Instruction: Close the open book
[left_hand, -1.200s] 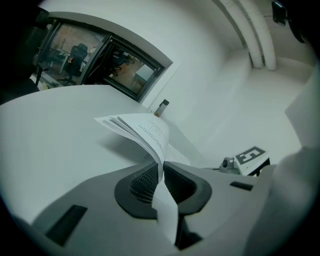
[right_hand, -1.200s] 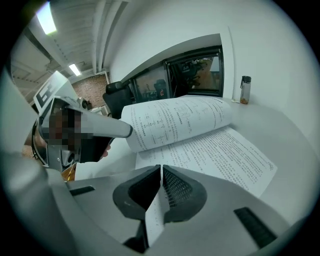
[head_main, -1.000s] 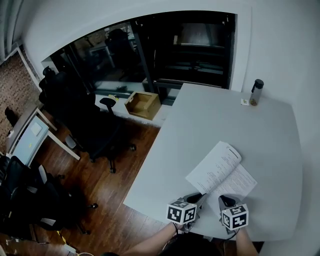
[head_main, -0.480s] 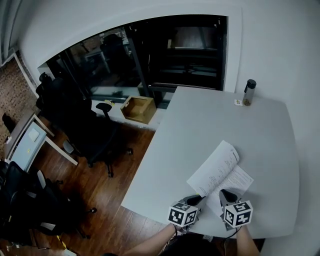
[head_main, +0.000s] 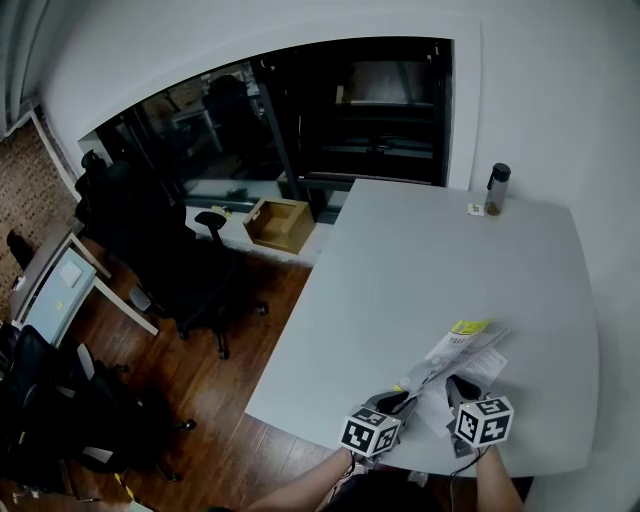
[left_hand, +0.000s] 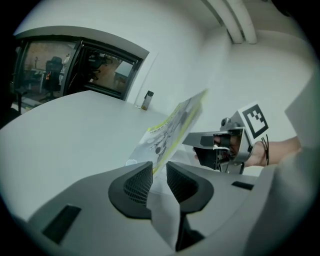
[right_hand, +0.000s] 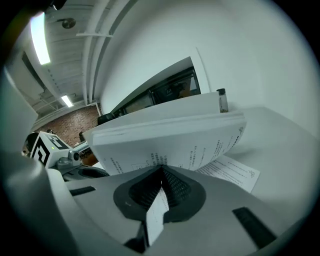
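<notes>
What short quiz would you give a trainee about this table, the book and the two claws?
1. True or false: the book lies fully open and flat on the table.
2. Where does the bottle stand? A) at the table's far edge B) beside the book C) on the floor
3. What is pinched in the right claw?
Key: 1 false, one half is raised. 2 A. 3 a printed page.

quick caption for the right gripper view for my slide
Right gripper shut on a page of the open book, whose pages arch above the white table, bottle behind.
</notes>
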